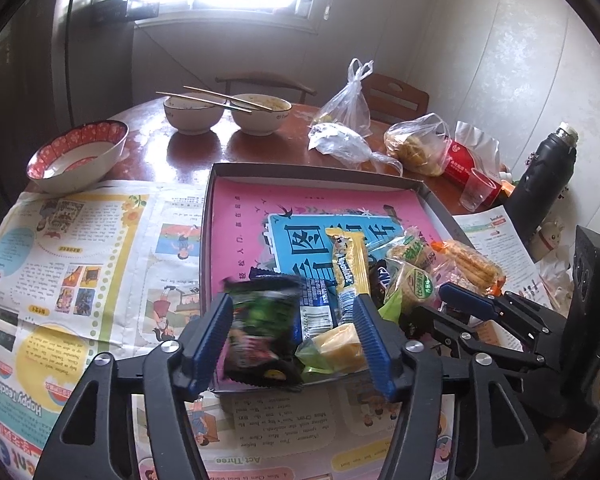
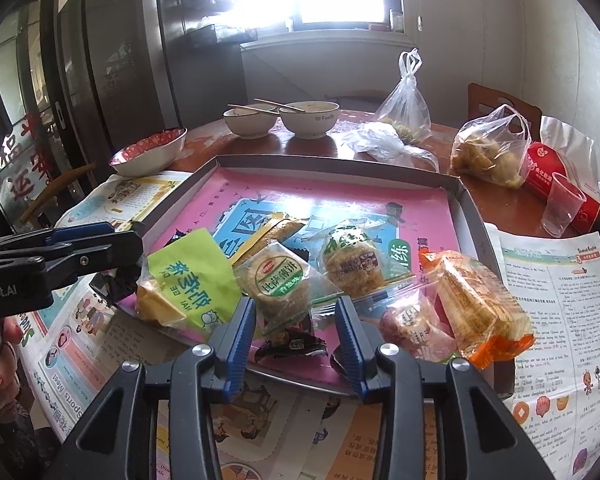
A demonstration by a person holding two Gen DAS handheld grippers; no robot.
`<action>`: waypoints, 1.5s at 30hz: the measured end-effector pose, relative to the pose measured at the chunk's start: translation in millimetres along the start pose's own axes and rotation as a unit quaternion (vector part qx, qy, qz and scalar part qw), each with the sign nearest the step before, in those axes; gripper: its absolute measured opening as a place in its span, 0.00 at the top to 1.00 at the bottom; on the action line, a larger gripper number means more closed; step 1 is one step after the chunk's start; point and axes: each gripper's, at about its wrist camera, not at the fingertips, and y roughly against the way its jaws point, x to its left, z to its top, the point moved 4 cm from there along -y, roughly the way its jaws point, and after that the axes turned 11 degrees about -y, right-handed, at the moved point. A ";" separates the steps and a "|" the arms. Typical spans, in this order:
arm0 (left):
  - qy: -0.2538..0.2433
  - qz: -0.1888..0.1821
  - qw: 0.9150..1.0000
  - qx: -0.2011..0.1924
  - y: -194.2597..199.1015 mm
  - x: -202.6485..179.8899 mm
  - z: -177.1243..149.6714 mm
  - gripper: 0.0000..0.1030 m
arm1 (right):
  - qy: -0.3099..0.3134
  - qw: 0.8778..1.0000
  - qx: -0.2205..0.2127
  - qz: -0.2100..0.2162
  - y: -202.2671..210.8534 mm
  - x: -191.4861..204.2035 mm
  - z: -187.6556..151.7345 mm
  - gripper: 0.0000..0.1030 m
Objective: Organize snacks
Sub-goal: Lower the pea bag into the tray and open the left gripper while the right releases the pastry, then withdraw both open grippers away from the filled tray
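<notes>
Left gripper: your left gripper (image 1: 294, 334) stood about half open over the near edge of the box lid (image 1: 436, 208). A dark green packet (image 1: 260, 324) sat blurred between the jaws, against the left pad only, with a gap on the right, so I judged it let go, not gripped.

Right gripper: your right gripper (image 2: 296, 330) was set narrow at the same near edge. A clear wrapper edge of the round biscuit pack (image 2: 276, 280) lay between the blue pads; I could not tell whether they pinched it.

Near edge of the lid: a small dark wrapper (image 2: 294, 346) lay flat just inside the rim, below your right jaws.

Near half of the lid: the snacks were heaped there, touching and overlapping: a yellow-green cake pack (image 2: 180, 292), a second round biscuit (image 2: 352, 264), an orange-ended pack of sticks (image 2: 476, 304) hanging over the right rim, and a long yellow bar (image 1: 348, 260). The heap probably formed because you dropped each piece where your reach ended.

Far half of the lid: bare pink print, room left for sorting.

Table under the lid: newspaper (image 1: 80, 240) covered the near tabletop, likely as a liner.

Far edge of the tabletop: two bowls with chopsticks (image 1: 224, 114), a red-patterned bowl (image 1: 78, 154) and tied plastic bags (image 1: 416, 144) stood well apart from the lid.
</notes>
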 end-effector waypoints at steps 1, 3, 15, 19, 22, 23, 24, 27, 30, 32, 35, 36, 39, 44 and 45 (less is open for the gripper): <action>0.000 0.001 1.000 -0.002 0.6 -0.2 0.3 0.37 | -0.002 1.000 -0.001 -0.001 0.4 -0.4 0.2 0.58; -0.001 0.002 1.000 -0.004 2.0 -0.2 0.9 0.35 | -0.002 1.000 -0.002 0.000 1.5 -0.6 0.7 0.57; -0.007 0.013 1.000 -0.013 10.5 -4.2 4.2 0.31 | -0.008 1.000 -0.023 0.000 14.0 -1.1 7.1 0.46; -0.008 0.016 1.000 -0.017 13.7 -6.3 5.6 0.29 | -0.010 0.999 -0.031 0.000 19.2 -1.3 9.0 0.43; -0.010 0.021 1.000 -0.020 16.1 -8.1 6.2 0.25 | -0.013 0.999 -0.035 -0.003 22.2 -2.1 9.9 0.40; -0.012 0.022 0.999 -0.023 18.0 -9.1 6.5 0.25 | -0.014 0.999 -0.036 -0.003 23.2 -2.6 10.3 0.39; -0.013 0.024 0.999 -0.025 19.9 -10.0 7.1 0.24 | -0.015 0.999 -0.037 -0.003 24.3 -3.0 10.5 0.38; -0.016 0.025 0.999 -0.034 25.7 -13.4 9.2 0.23 | -0.016 0.999 -0.047 -0.007 29.7 -3.7 11.5 0.35; -0.016 0.025 0.999 -0.039 30.5 -16.6 10.3 0.23 | -0.019 0.998 -0.059 -0.008 37.7 -4.5 13.7 0.32; -0.017 0.028 0.999 -0.043 34.1 -18.5 10.6 0.22 | -0.020 0.998 -0.066 -0.010 42.4 -5.2 14.8 0.30; -0.021 0.035 0.998 -0.046 38.9 -22.1 11.6 0.22 | -0.023 0.997 -0.074 -0.010 49.9 -5.9 16.6 0.27; -0.024 0.037 0.998 -0.048 40.6 -23.9 11.6 0.22 | -0.025 0.997 -0.077 -0.010 52.3 -6.2 17.2 0.26; -0.030 0.042 0.997 -0.052 45.9 -28.3 10.6 0.22 | -0.027 0.996 -0.087 -0.011 62.0 -6.5 18.6 0.23; -0.033 0.045 0.997 -0.056 55.1 -36.2 7.2 0.22 | -0.027 0.995 -0.100 -0.008 77.8 -5.0 18.3 0.16; -0.033 0.044 0.997 -0.057 56.6 -37.6 6.4 0.22 | -0.026 0.994 -0.102 -0.006 80.5 -4.5 18.1 0.13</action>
